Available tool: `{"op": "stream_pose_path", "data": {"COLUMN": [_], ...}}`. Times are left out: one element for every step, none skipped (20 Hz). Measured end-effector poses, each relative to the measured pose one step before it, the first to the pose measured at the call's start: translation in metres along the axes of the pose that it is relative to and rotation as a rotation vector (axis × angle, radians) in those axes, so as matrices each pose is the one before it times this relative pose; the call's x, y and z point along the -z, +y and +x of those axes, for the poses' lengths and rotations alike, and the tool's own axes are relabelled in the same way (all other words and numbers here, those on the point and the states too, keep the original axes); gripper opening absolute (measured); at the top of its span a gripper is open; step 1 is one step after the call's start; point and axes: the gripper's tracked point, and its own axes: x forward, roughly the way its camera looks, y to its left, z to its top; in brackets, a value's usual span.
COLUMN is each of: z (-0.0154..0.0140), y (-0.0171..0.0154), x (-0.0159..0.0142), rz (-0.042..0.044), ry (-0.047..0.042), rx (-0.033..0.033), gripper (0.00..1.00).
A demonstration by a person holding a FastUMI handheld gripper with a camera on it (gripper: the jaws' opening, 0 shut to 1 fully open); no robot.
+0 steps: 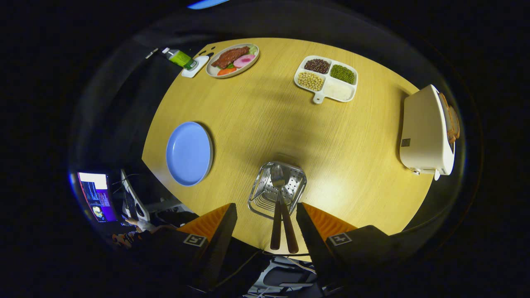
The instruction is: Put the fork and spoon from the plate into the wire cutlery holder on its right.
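Note:
I look down on a round wooden table (pixel 265 124). The wire cutlery holder (pixel 276 190) stands just ahead of my fingers. The fork (pixel 265 182) and the spoon (pixel 278 179) stand in it, heads down, and their brown handles (pixel 283 227) stick up towards me between my fingers. My gripper (pixel 265 231) is open, its fingers wide apart on either side of the handles and touching neither. The blue plate (pixel 189 153) lies to the left of the holder and has nothing on it.
A white toaster (pixel 426 132) with bread stands at the right edge. Across the table lie a divided tray of beans and rice (pixel 326 78), a plate of food (pixel 232 60) and a green bottle (pixel 180 58). A monitor (pixel 96 195) glows beyond the table's left edge.

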Motion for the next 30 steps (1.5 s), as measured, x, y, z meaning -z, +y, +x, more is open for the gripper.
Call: {"op": "stream_pose_path", "data": {"z": [-0.00794,-0.00809,-0.00712,-0.00804,-0.00936,-0.01075,-0.00967,-0.00952,-0.00744,-0.0103,-0.00714,-0.00876,-0.00982,-0.00947,-0.00811,-0.00883,-0.00869,-0.01045,-0.00853,-0.00758,-0.00688,-0.00501,-0.00407,-0.00358,-0.00342,-0.00326,-0.00365,-0.00337,-0.00433,-0.00331], "y": [-0.00143,-0.00296,-0.00402,-0.00227,-0.00184,-0.00021,-0.00062,0.00043,0.00144,0.00179,0.00278,0.00145,-0.00064,0.00256,0.00304,0.00375,0.0053,0.00646,0.00589,0.00583,0.00525,0.00547,0.00538,0.00413,0.00266,0.00461,0.00263,0.0021,0.00263,0.00229], "x": [-0.00144,-0.0006,-0.00398,-0.00576,-0.00591,-0.00552,-0.00595,-0.00897,-0.00675,-0.00618,-0.00732,-0.00719,-0.00937,-0.00875,-0.00993,-0.01096,-0.01273,-0.01075,-0.00928,-0.00858,-0.00808,-0.00727,-0.00666,-0.00494,-0.00511,-0.00491,-0.0043,-0.00431,-0.00224,-0.00063], "rz": [0.0137,0.00828,0.00512,0.00042,-0.00015,-0.00068,-0.00246,-0.00354,-0.00516,-0.00162,-0.00198,-0.00281,-0.00506,-0.01042,-0.01694,-0.02112,-0.01767,-0.01014,-0.00185,-0.00027,-0.00101,-0.00027,0.0003,-0.00028,0.00613,0.00801,0.00657,0.00437,-0.00058,-0.00466], "ry": [-0.05028,-0.05252,-0.05867,-0.06558,-0.06971,-0.06685,-0.0665,-0.07347,-0.05133,-0.05795,-0.05179,-0.04471,-0.04926,-0.04697,-0.05157,-0.05656,-0.04964,-0.03873,-0.03541,-0.02904,-0.02885,-0.02341,-0.02056,-0.01534,-0.0132,-0.01427,-0.0138,-0.01647,-0.00982,-0.005], "rx": [0.00351,0.0069,0.01381,0.01259,0.01432,0.01165,0.01127,0.0153,0.00661,0.01392,0.00483,0.01057,0.01071,0.0117,0.01478,0.01858,0.01565,0.01027,0.00807,0.00739,0.00832,0.0062,0.00409,0.00653,0.00803,0.00538,0.00727,0.00745,0.00501,0.00677], "gripper": [0.95,0.97,0.97,0.99,0.99,0.99,0.99,0.99,0.99,0.99,0.99,0.99,0.99,0.99,1.0,0.99,1.0,0.99,0.99,0.99,0.99,0.99,0.99,0.99,0.99,0.99,0.99,0.99,0.99,0.99]}}
